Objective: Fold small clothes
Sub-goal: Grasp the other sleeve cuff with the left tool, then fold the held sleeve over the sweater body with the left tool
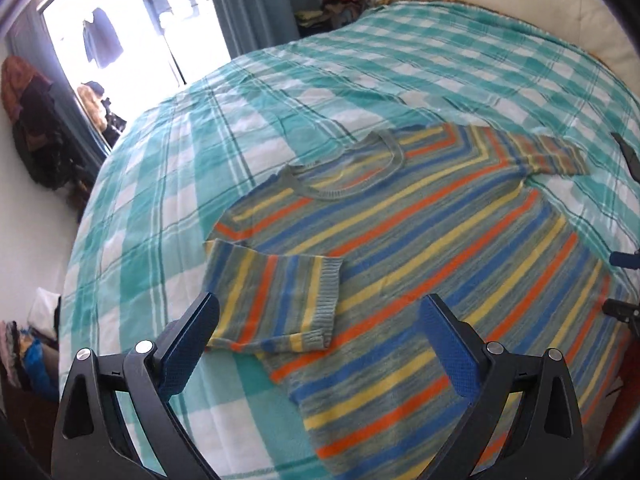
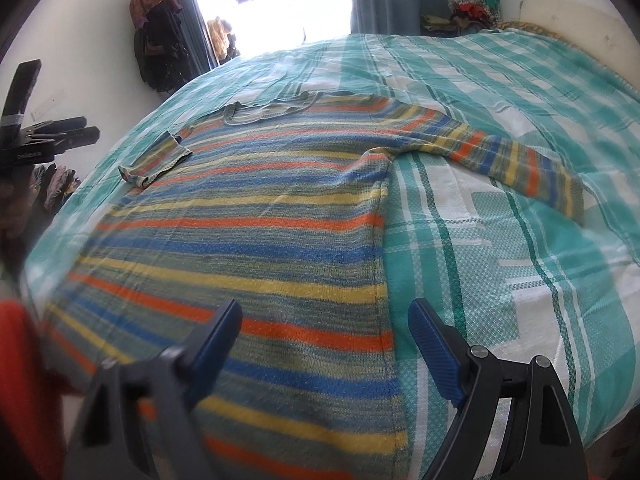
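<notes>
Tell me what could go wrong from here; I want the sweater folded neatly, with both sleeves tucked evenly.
1. The right sleeve lies stretched out on the checked blanket while the left sleeve is already folded in; grabbing it off-centre could give a lopsided fold.
2. The open right gripper straddles the sweater side seam; closing there might pinch blanket too.
3. The folded left sleeve sits loose and could slide.
</notes>
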The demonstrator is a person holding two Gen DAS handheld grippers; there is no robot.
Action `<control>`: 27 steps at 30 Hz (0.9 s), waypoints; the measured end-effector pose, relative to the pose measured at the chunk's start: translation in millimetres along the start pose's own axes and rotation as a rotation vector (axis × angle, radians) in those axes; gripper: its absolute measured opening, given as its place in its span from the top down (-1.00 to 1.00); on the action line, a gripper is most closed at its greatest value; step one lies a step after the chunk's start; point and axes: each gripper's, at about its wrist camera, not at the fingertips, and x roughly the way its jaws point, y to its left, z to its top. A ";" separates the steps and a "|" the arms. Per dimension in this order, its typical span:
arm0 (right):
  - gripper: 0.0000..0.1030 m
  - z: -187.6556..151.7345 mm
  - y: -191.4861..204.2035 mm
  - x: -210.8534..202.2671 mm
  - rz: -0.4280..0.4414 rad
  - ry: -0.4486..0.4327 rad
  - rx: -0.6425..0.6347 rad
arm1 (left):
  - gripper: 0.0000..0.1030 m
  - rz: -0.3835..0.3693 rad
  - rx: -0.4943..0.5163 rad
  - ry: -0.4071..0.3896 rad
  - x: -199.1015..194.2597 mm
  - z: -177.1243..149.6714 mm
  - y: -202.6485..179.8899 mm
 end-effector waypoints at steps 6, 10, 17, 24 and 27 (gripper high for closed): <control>-0.64 -3.7 -4.6 -1.0 -0.009 0.012 0.018 | -0.42 -0.054 -0.057 0.165 79.2 -37.1 6.5; -0.64 -5.6 -8.8 -0.5 -0.005 0.020 0.029 | 0.13 -0.080 -0.080 0.148 69.1 -44.0 15.8; -0.64 -1.9 -12.5 0.1 0.005 0.013 0.063 | 0.92 -0.124 -0.502 -0.033 22.4 -35.8 103.6; -0.64 -3.7 -12.3 2.3 0.000 0.023 0.054 | 0.93 0.074 -1.025 -0.100 -13.2 -106.1 260.8; -0.64 -1.9 -10.9 4.0 0.002 0.022 0.056 | 0.93 0.111 -1.058 -0.034 -6.3 -128.4 274.1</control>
